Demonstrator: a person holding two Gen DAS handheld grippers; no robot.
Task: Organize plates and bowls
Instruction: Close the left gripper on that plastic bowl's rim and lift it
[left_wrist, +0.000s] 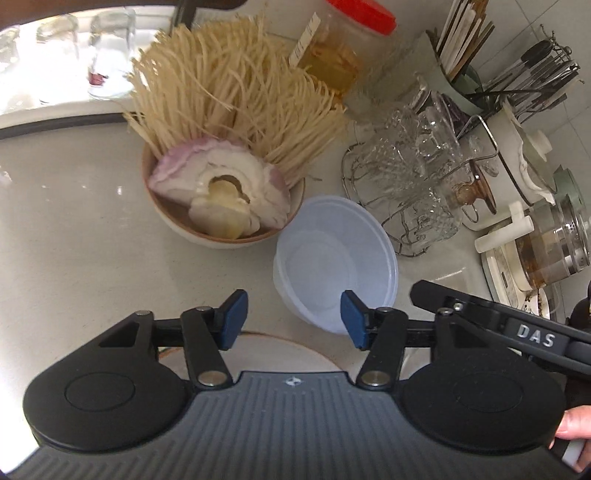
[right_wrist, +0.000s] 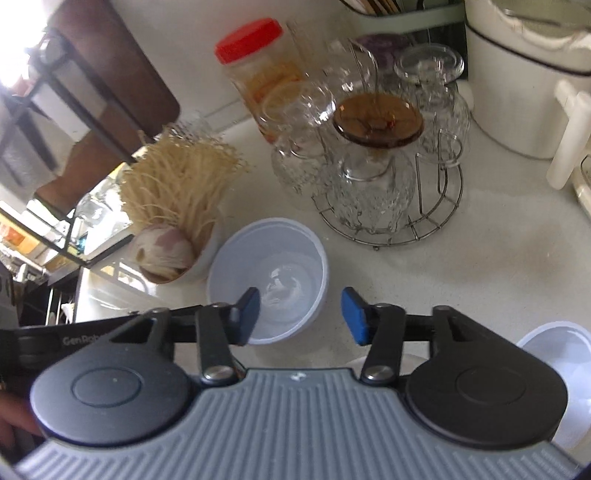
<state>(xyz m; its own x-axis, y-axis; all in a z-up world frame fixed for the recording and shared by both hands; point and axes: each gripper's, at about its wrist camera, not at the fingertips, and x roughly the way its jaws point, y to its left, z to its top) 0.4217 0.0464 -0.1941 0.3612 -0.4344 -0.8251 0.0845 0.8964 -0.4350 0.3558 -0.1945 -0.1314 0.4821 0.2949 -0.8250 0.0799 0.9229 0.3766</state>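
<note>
Left gripper (left_wrist: 293, 319) and right gripper (right_wrist: 301, 315): jaws apart, nothing between the pads. Beneath the left gripper, a rimmed plate (left_wrist: 295, 350). Just beyond on the counter (left_wrist: 92, 221), the translucent plastic bowl (right_wrist: 267, 280), thin-walled and slippery-looking: probably pinch the rim squarely. Behind it, the ceramic bowl (left_wrist: 221, 236) of dry noodles is top-heavy.

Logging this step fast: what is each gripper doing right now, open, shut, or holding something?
Left gripper: open, nothing between the pads, poised over the counter beside the white plastic bowl.
Right gripper: open, holding nothing, above the same bowl.
</note>
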